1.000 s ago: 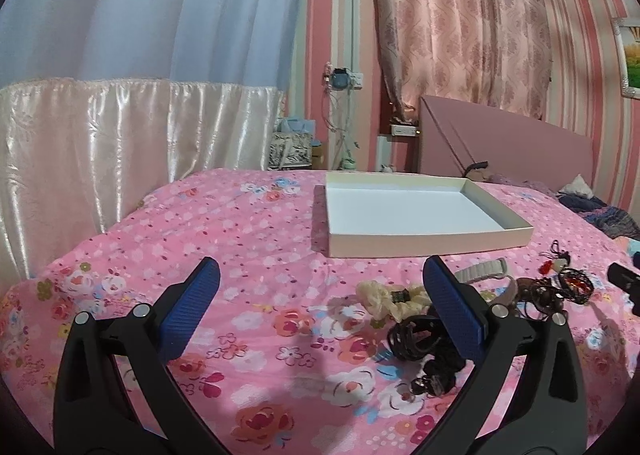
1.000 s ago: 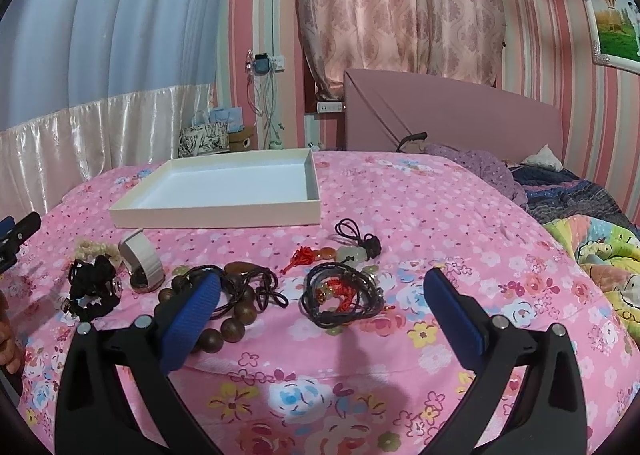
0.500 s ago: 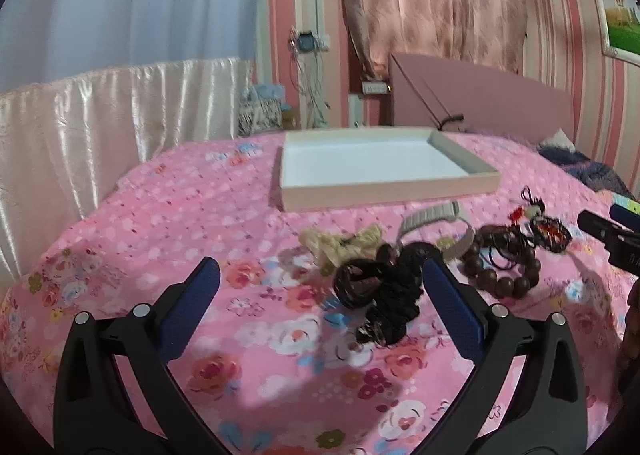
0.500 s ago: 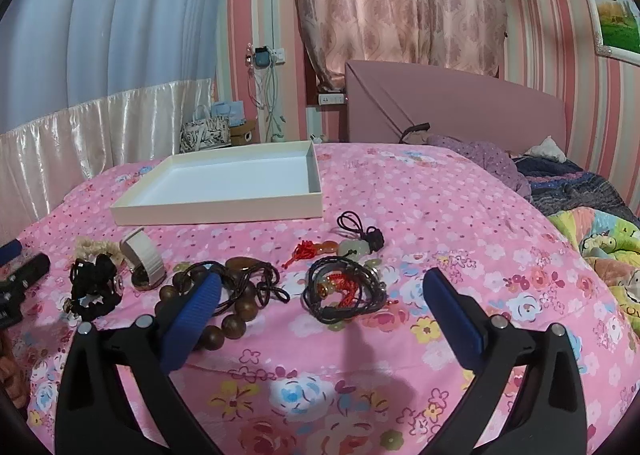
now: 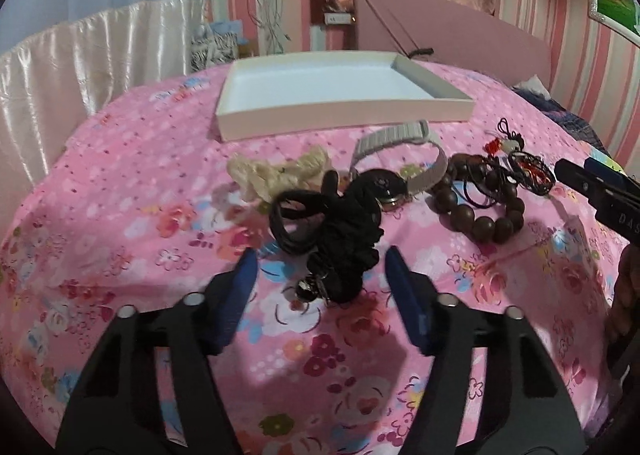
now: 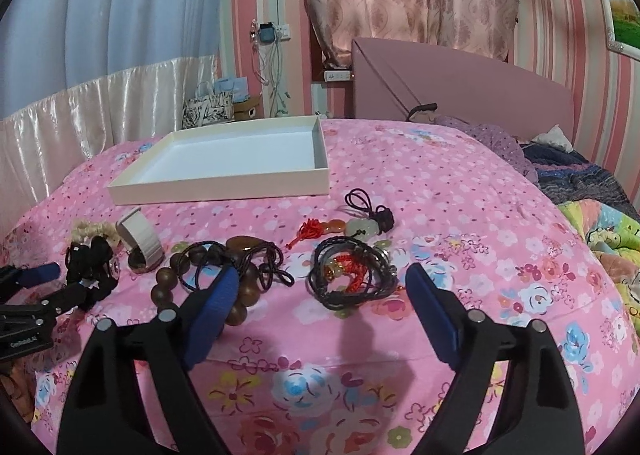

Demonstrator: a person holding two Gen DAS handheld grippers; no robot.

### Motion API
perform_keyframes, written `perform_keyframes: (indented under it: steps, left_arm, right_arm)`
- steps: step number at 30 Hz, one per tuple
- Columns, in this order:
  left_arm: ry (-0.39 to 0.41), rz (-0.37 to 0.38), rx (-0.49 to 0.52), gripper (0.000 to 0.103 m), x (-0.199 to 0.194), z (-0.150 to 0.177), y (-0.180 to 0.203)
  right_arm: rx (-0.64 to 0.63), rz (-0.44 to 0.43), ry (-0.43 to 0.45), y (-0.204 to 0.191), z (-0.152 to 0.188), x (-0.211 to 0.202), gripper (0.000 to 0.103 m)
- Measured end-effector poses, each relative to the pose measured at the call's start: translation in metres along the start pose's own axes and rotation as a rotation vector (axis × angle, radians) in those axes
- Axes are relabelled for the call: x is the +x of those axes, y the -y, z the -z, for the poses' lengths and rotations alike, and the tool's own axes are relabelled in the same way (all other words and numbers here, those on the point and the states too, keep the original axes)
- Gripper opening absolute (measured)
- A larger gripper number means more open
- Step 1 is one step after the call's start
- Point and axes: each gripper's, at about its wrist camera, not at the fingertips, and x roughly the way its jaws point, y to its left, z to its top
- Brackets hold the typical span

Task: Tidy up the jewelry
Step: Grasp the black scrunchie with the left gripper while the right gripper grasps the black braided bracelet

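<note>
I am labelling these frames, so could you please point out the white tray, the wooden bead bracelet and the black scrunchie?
white tray (image 6: 224, 188): right wrist view, on its near outer wall.
wooden bead bracelet (image 5: 464, 213): left wrist view, on a near bead.
black scrunchie (image 5: 346, 243): left wrist view, on its bunched fabric.

Both views look forward from low over the pink bedspread (image 5: 132, 183), along their own fingers, toward the far wall. The left view sits close behind the black scrunchie (image 5: 344, 239), with the white box (image 5: 340, 115) far and centre. The right view sits further right, near the black cords (image 6: 348, 271), the box (image 6: 224, 187) far left. They share the box, the bead bracelet (image 5: 480, 211) (image 6: 168, 283) and the headboard (image 6: 460, 87). Each catches the other gripper at its edge: right gripper (image 5: 596, 191), left gripper (image 6: 36, 287)
</note>
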Motion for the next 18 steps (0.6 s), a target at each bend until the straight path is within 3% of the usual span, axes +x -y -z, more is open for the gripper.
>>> perform_keyframes:
  steps: [5, 9, 12, 14, 18]
  left_arm:
    - [-0.072, 0.035, 0.002, 0.040, 0.016, 0.000, 0.006]
    - [-0.091, 0.056, -0.011, 0.035, 0.023, 0.001, 0.008]
    - [-0.096, 0.070, -0.018, 0.027, 0.024, -0.001, 0.005]
    - [-0.094, 0.083, -0.021, 0.022, 0.024, -0.001, 0.006]
    - [-0.087, 0.110, -0.041, 0.019, 0.023, -0.002, 0.003]
  right_arm:
    - [0.039, 0.007, -0.082, 0.014, -0.004, 0.021, 0.081]
    - [0.064, 0.019, -0.131, 0.025, -0.007, 0.036, 0.081]
    - [0.080, 0.031, -0.165, 0.031, -0.008, 0.047, 0.066]
    - [0.107, 0.026, -0.192, 0.036, -0.007, 0.054, 0.048]
    - [0.143, 0.002, -0.206, 0.042, -0.004, 0.058, 0.037]
